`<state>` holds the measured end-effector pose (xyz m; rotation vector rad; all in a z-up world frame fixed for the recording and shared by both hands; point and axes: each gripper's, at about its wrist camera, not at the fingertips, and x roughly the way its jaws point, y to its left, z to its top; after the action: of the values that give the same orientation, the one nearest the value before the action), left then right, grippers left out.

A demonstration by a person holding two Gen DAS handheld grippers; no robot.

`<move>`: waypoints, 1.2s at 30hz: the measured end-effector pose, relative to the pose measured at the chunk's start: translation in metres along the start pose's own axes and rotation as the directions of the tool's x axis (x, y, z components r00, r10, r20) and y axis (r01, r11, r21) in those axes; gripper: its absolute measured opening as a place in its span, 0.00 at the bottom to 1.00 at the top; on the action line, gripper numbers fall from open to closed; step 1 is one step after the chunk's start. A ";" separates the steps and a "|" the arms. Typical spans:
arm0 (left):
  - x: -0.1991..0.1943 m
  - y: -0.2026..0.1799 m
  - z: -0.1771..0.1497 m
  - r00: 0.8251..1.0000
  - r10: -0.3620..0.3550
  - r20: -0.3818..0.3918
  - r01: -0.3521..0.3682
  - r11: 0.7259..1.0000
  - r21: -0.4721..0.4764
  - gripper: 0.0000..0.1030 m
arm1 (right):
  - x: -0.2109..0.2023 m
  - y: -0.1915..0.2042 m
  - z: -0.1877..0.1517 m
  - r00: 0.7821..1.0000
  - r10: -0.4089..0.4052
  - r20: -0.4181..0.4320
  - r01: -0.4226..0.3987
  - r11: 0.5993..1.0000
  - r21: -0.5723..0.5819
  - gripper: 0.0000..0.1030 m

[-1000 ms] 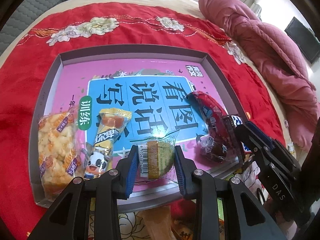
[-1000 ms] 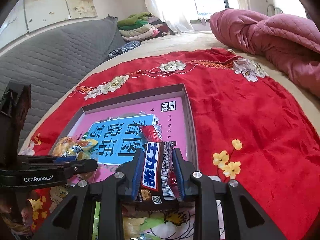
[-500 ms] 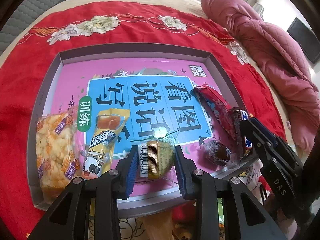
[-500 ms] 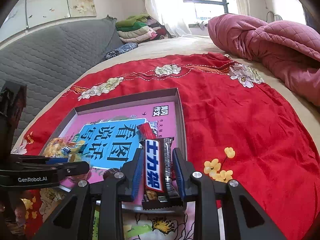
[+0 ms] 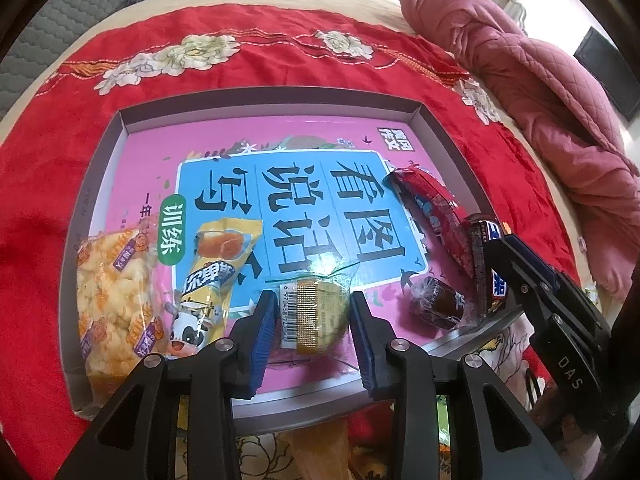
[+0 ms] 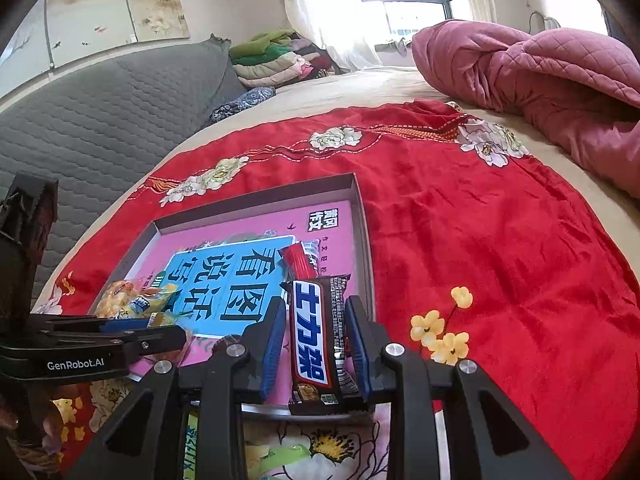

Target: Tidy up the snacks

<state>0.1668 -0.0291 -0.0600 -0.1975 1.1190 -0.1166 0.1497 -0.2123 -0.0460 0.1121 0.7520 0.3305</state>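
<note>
Tray (image 5: 100, 184) with a pink-and-blue printed floor sits on a red floral cloth (image 5: 60, 128) on the bed, pink quilt (image 5: 552, 92) bunched far right.

Left gripper (image 5: 313, 322) over the tray's near edge – jaws have just been opening a bit. A small cake (image 5: 316, 312) in clear wrap lies between them on the tray floor; a gap shows on both sides, pads not pressing it.

Right gripper (image 6: 316, 338) at the tray's near right corner – jaws narrow, clamped on a dark chocolate bar (image 6: 316, 336) with a blue-and-white label. The bar stands lengthwise between the blue pads, its far end over the tray; in the left view it tilts on edge against the right wall.

In the tray, left to right along the near side: a bag of puffs (image 5: 116, 300) at the left wall, a yellow packet (image 5: 212, 276) with a cartoon cow just beside it, the cake, then a small dark wrapped sweet (image 5: 438, 304). A red bar (image 5: 432, 210) lies diagonal farther back on the right, its near end by the chocolate bar.

More wrappers (image 6: 280, 454) lie on the cloth near the tray's front edge, mostly hidden by the grippers.
</note>
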 end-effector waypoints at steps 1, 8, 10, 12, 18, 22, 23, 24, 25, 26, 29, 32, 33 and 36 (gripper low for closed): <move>-0.001 0.001 0.000 1.000 -0.003 -0.001 0.003 1.000 -0.003 0.37 | 0.000 0.000 0.000 1.000 0.003 0.001 -0.003 1.000 0.002 0.30; -0.010 0.004 0.001 1.000 -0.004 0.013 0.005 1.000 -0.015 0.45 | -0.003 0.000 0.000 1.000 0.014 0.006 -0.014 1.000 0.005 0.32; -0.014 0.005 0.002 1.000 -0.003 0.018 0.004 1.000 -0.015 0.45 | -0.003 0.001 -0.001 1.000 0.013 0.006 -0.013 1.000 0.002 0.33; -0.018 0.005 0.002 1.000 -0.005 0.024 0.005 1.000 -0.015 0.45 | -0.004 0.001 0.000 1.000 0.016 0.007 -0.016 1.000 0.002 0.33; -0.028 0.005 0.001 0.999 -0.004 0.039 0.005 1.000 -0.013 0.47 | -0.006 0.002 0.000 1.000 0.016 0.010 -0.016 1.000 0.002 0.34; -0.035 0.007 0.000 0.999 -0.002 0.048 0.003 1.000 -0.020 0.50 | -0.007 0.002 0.000 1.000 0.017 0.012 -0.017 1.000 0.003 0.37; -0.036 0.008 0.000 0.999 0.000 0.050 0.002 1.000 -0.022 0.52 | -0.007 0.001 0.000 1.000 0.018 0.014 -0.018 1.000 0.005 0.38; -0.037 0.009 0.000 0.999 0.000 0.051 0.002 1.000 -0.026 0.52 | -0.008 0.001 0.001 1.000 0.019 0.015 -0.019 1.000 0.007 0.39; -0.038 0.010 0.000 0.999 -0.001 0.052 0.003 1.000 -0.027 0.52 | -0.009 0.001 0.001 1.000 0.022 0.016 -0.022 1.000 0.009 0.39; -0.040 0.010 -0.001 0.999 -0.002 0.053 0.003 1.000 -0.028 0.52 | -0.010 0.001 0.001 1.000 0.023 0.019 -0.023 1.000 0.011 0.39; -0.043 0.012 -0.002 0.999 -0.003 0.053 0.005 0.999 -0.033 0.52 | -0.013 0.000 0.002 0.999 0.030 0.028 -0.030 0.999 0.018 0.40; -0.045 0.013 -0.003 0.999 -0.005 0.054 0.006 0.999 -0.035 0.52 | -0.015 0.000 0.003 0.999 0.036 0.038 -0.037 0.999 0.021 0.43; -0.047 0.014 -0.004 0.999 -0.007 0.054 0.009 0.999 -0.036 0.52 | -0.016 0.000 0.003 0.998 0.036 0.042 -0.037 0.999 0.022 0.45; -0.051 0.016 -0.006 0.998 -0.010 0.056 0.012 0.999 -0.038 0.53 | -0.019 0.001 0.002 0.998 0.040 0.047 -0.041 0.999 0.018 0.45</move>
<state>0.1397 -0.0045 -0.0210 -0.2394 1.0650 -0.0988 0.1383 -0.2173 -0.0317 0.1527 0.7079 0.3579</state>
